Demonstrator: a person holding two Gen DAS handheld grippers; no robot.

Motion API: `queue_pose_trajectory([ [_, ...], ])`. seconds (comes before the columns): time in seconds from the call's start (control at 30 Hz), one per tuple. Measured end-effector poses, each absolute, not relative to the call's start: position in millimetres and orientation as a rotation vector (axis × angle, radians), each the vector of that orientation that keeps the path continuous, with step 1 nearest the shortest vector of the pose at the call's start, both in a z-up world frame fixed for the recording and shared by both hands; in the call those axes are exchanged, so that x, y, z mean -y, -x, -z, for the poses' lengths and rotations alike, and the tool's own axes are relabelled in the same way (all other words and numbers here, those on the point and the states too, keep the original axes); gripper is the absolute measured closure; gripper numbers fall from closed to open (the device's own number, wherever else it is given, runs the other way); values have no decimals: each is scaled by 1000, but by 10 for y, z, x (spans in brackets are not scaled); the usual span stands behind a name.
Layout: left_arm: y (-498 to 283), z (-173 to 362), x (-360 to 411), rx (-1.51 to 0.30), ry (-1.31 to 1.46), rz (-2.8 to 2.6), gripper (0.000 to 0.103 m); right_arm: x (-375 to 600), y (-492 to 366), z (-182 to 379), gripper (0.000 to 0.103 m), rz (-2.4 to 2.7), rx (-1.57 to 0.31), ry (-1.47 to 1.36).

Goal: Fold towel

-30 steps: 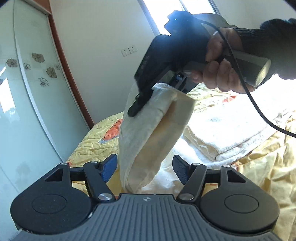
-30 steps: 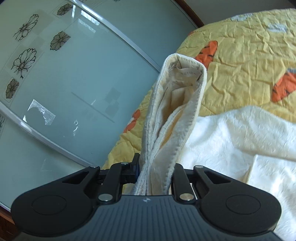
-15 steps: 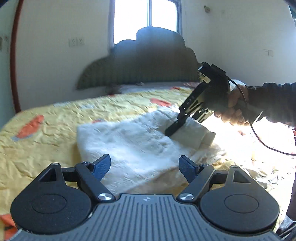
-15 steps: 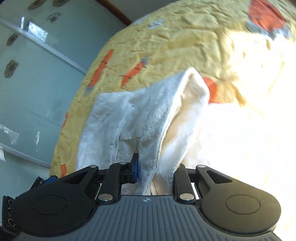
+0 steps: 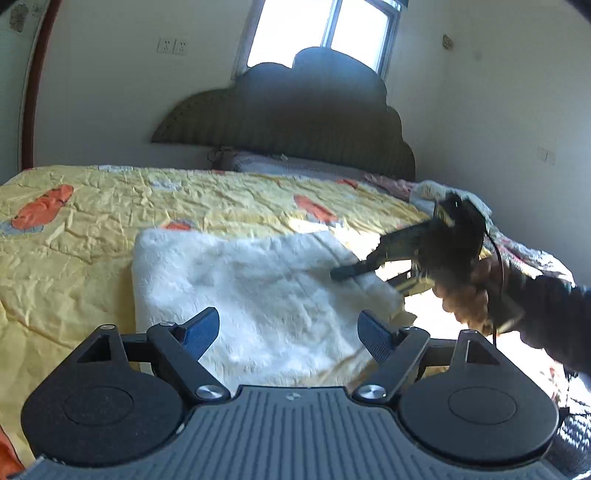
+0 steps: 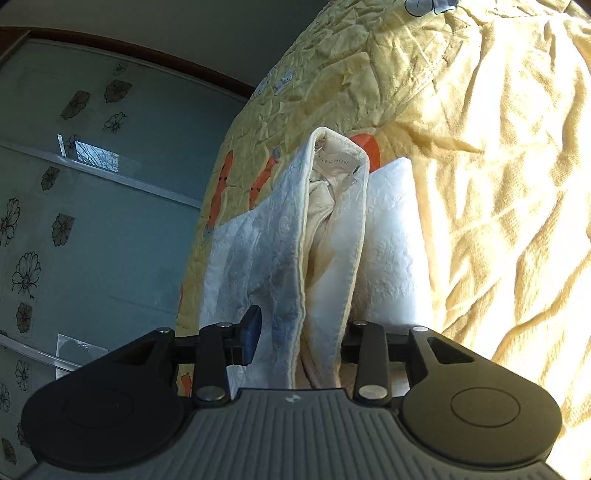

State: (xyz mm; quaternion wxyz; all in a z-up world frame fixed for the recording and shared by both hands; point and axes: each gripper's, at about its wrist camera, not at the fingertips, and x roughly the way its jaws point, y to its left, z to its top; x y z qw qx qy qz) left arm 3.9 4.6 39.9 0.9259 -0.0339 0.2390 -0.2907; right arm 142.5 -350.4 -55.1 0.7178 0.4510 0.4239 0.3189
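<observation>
A white towel [image 5: 243, 291] lies folded on the yellow bed cover [image 5: 85, 236], just ahead of my left gripper [image 5: 288, 332]. That gripper is open, its blue-padded fingers spread wide above the towel's near edge with nothing between them. At the towel's right corner, a hand [image 5: 465, 299] holds my right gripper [image 5: 354, 271] low against the bed. In the right wrist view, the right gripper [image 6: 301, 332] is shut on a thick folded edge of the towel [image 6: 332, 229], whose label shows at the top of the fold. The right finger is mostly hidden behind the cloth.
A dark headboard [image 5: 295, 122] and pillows [image 5: 266, 166] stand at the far end of the bed, under a bright window [image 5: 321, 33]. Crumpled bedding [image 5: 517, 251] lies at the right. A glass wardrobe door with flower prints [image 6: 92, 206] runs along the bed's other side.
The towel, held up in the air a second ago, has been brought down and laid flat on the bed. My right gripper went down with its corner. My left gripper stayed open.
</observation>
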Motion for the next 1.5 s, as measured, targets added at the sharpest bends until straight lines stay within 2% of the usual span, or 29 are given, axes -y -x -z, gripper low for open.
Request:
queue_pose_trajectory([
  [0.13, -491, -471, 101, -504, 50, 569, 18, 3493, -1413, 518, 78, -690, -927, -946],
  [0.23, -891, -224, 271, -724, 52, 591, 19, 3477, -1447, 399, 76, -678, -947, -896],
  [0.27, -970, -94, 287, -792, 71, 572, 20, 3495, -1461, 380, 74, -679, -956, -895],
  [0.33, -913, -10, 273, -747, 72, 582, 15, 3625, -1419, 289, 70, -604, -932, -885],
  [0.4, -881, -81, 254, -761, 69, 577, 17, 3853, -1296, 184, 61, -516, -862, -909],
  [0.53, -943, -366, 114, -658, 111, 577, 15, 3972, -1183, -105, 58, -473, -696, -933],
  [0.6, -1156, -475, 140, -624, 101, 552, 15, 3799, -1322, -234, 48, -537, -665, -968],
  [0.67, -1448, -497, 189, -644, 96, 517, 15, 3614, -1482, -290, 43, -522, -663, -923],
  [0.87, -2162, -337, 261, -738, 3, 196, 17, 3461, -1779, -26, 41, -319, -795, -786],
  [1.07, -2427, -31, -270, -905, 397, 262, 17, 3606, -1903, 282, 42, -489, -846, -963],
  [1.2, -2498, 46, -435, -908, 565, 344, 16, 3655, -2051, 438, 42, -559, -861, -1017],
  [1.27, -2508, 47, -437, -904, 576, 329, 23, 3582, -2061, 421, 44, -576, -849, -967],
  [1.3, -2498, 34, -401, -895, 539, 307, 36, 3532, -2061, 385, 51, -563, -849, -916],
  [1.33, -2485, 16, -338, -882, 461, 265, 65, 3477, -2051, 348, 61, -554, -862, -862],
  [1.37, -2477, 11, -273, -872, 379, 235, 67, 3417, -2026, 301, 77, -555, -865, -801],
  [1.47, -2364, -54, -104, -821, 219, 210, 74, 3407, -1922, 102, 91, -563, -822, -712],
  [1.5, -2303, -107, -47, -788, 176, 208, 76, 3421, -1864, 35, 93, -546, -800, -678],
])
